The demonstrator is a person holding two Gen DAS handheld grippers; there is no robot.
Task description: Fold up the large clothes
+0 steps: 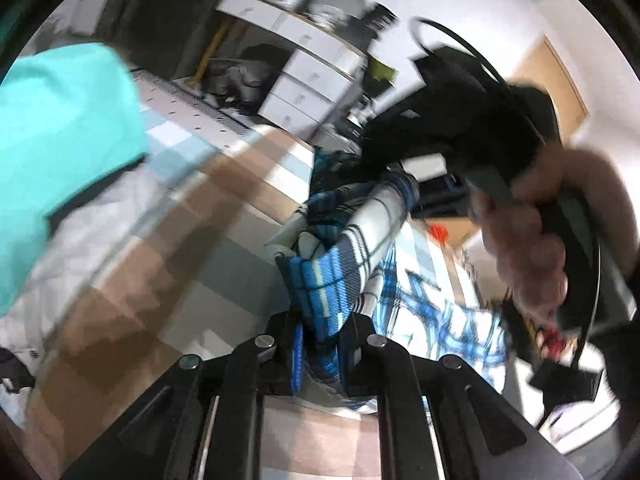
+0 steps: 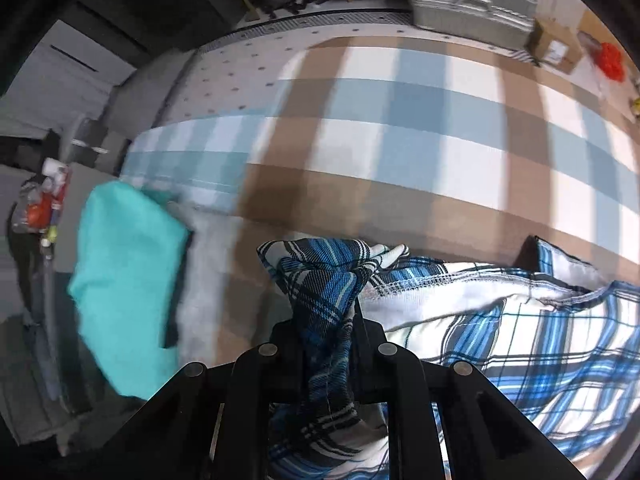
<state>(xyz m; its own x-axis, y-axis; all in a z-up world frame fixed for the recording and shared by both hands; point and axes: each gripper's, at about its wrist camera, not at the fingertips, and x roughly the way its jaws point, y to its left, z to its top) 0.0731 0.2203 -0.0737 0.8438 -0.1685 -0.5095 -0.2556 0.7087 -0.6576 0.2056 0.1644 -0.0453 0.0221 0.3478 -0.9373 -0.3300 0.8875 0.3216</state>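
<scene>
Left gripper (image 1: 320,344): jaws clamped on a bunched fold of the blue plaid garment (image 1: 332,264), cloth rising out of the pinch in a thick twisted roll. Right gripper (image 2: 328,344): jaws likewise closed tight on a gathered corner of the same garment (image 2: 520,320), a knot of fabric standing up past the tips. Held at two separate points, probably to lift and spread the cloth so that it can be laid flat before any fold is made; judged an early step, with no neat crease yet in sight.

Beyond the jaws in the left wrist view, a hand (image 1: 528,236) wrapped round the dark handle of the other gripper, to the right and just past the raised cloth.

Garment itself: woven plaid in bright blue, white and black lines, rumpled and partly inside out, with a white overlocked seam and pale reverse showing. Most of it trailing to the right of the right gripper, draped on the bed (image 2: 400,120), only the pinched parts lifted.

Bed covered with a large check blanket in brown, pale blue and white; dotted mattress bare at the far edge. Turquoise cloth (image 2: 124,280) lying at the left, well apart from the plaid. White drawers (image 1: 304,80) at the far wall, blurred.
</scene>
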